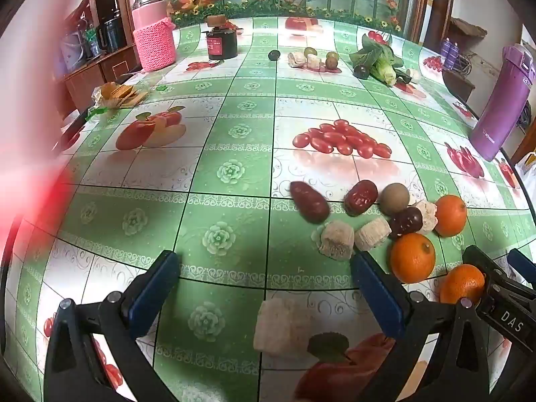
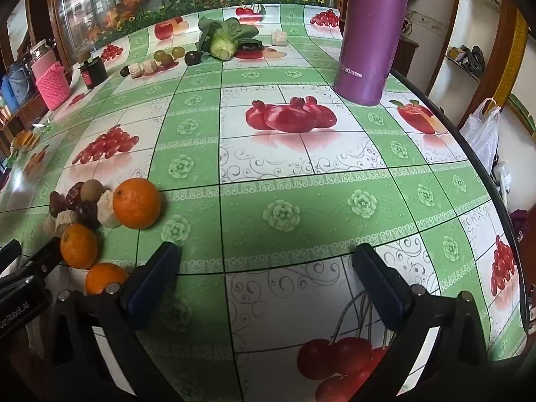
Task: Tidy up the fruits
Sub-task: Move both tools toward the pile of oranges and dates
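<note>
A cluster of fruit lies on the printed tablecloth: three oranges (image 1: 412,257) (image 2: 136,203), red dates (image 1: 360,197), a brown round fruit (image 1: 395,198), a dark plum (image 1: 406,221) and pale cut chunks (image 1: 337,240). One pale chunk (image 1: 283,327) lies between the fingers of my left gripper (image 1: 266,269), which is open and above the table. My right gripper (image 2: 266,261) is open and empty, just right of the cluster. A second group of grapes, plums and chunks (image 1: 313,58) (image 2: 157,62) lies at the far end.
A purple flask (image 1: 502,100) (image 2: 372,33) stands near the right edge. A leafy cabbage (image 1: 378,57) (image 2: 222,38), a dark jar (image 1: 221,38), a pink knit-covered container (image 1: 154,38) and a snack bag (image 1: 117,95) lie at the far side.
</note>
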`<state>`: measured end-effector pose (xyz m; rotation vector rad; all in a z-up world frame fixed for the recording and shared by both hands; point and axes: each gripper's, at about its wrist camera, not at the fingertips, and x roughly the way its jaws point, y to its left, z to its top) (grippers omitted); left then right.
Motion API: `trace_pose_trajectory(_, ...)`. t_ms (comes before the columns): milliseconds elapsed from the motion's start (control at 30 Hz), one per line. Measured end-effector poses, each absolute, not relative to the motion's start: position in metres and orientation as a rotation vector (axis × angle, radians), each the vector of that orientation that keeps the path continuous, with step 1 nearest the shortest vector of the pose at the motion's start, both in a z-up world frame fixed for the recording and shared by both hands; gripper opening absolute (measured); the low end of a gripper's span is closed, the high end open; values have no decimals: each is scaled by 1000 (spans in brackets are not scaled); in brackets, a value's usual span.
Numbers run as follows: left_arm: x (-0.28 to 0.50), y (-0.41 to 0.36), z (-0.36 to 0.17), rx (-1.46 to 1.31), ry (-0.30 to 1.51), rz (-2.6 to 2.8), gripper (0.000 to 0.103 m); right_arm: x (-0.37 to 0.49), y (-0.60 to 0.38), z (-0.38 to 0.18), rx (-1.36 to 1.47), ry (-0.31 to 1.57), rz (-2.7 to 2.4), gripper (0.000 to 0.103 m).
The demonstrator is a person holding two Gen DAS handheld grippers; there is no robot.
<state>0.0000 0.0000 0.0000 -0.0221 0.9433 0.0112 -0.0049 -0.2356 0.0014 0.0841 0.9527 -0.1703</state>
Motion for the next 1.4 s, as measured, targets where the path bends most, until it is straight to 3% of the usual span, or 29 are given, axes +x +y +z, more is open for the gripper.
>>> trace_pose_trajectory(1133,0,-1,0,-25,943,21,102,-5,-233,-2,86,956,-167,103)
trace_pose_trajectory(1267,-3,1,5,-4,1014,-34,101,-8,-230,2,52,993,-94,103)
trace_pose_trajectory(1400,-48,14,37,24,884,26,101,-35,-232,22,120,885,9,103)
